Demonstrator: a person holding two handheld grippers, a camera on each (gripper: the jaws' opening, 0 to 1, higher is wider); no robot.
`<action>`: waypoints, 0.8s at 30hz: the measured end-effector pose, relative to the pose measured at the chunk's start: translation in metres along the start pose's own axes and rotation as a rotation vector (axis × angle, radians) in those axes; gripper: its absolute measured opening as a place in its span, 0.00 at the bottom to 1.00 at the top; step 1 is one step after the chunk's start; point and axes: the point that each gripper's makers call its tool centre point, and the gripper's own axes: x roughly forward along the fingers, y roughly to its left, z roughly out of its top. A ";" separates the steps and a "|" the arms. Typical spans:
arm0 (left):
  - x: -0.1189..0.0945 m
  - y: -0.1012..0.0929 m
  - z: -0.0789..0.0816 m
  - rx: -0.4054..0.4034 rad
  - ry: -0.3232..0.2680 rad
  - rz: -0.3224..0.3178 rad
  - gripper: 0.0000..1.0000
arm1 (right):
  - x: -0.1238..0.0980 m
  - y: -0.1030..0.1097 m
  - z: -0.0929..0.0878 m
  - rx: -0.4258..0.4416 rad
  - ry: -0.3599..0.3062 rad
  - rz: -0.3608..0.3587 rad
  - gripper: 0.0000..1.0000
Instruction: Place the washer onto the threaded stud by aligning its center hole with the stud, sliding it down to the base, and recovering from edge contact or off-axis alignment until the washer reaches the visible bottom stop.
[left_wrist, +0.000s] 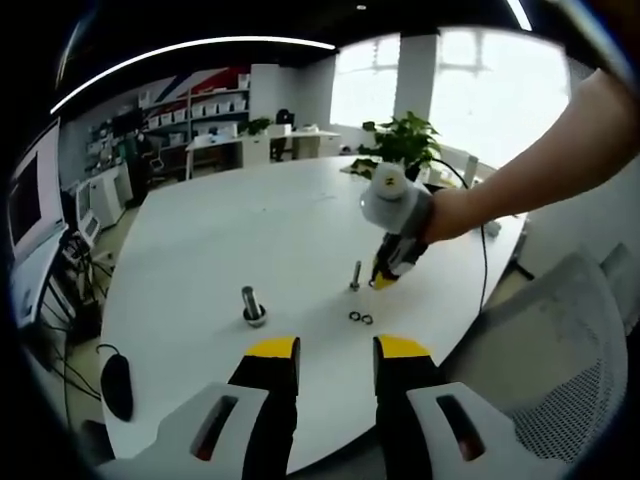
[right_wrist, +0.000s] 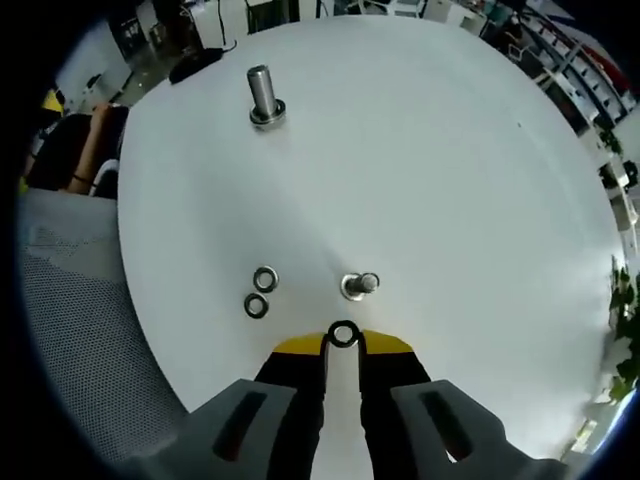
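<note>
In the right gripper view my right gripper (right_wrist: 343, 346) is shut on a small dark washer (right_wrist: 343, 334), pinched between the yellow tips. The short threaded stud (right_wrist: 360, 285) stands upright on the white table (right_wrist: 450, 180) just beyond the washer and slightly to the right, apart from it. In the left gripper view the right gripper (left_wrist: 392, 270) sits close beside that stud (left_wrist: 355, 275), held by a person's hand. My left gripper (left_wrist: 337, 350) is open with nothing between its fingers, hanging over the near table edge.
Two spare washers (right_wrist: 260, 292) lie left of the stud, seen on the table as washers (left_wrist: 360, 318). A thicker bolt (right_wrist: 264, 95) stands farther off, also the bolt (left_wrist: 252, 305). A mesh chair (left_wrist: 560, 380) and a black mouse (left_wrist: 117, 385) flank the table.
</note>
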 end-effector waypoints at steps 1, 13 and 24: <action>0.000 0.000 0.000 0.000 0.000 0.000 0.27 | -0.002 -0.002 0.000 0.003 -0.001 -0.003 0.13; -0.001 -0.001 0.000 0.002 0.000 -0.005 0.27 | -0.032 -0.015 0.016 -0.020 -0.082 -0.046 0.13; 0.000 -0.003 0.000 0.012 -0.002 -0.010 0.27 | -0.036 -0.005 0.042 -0.118 -0.145 -0.040 0.13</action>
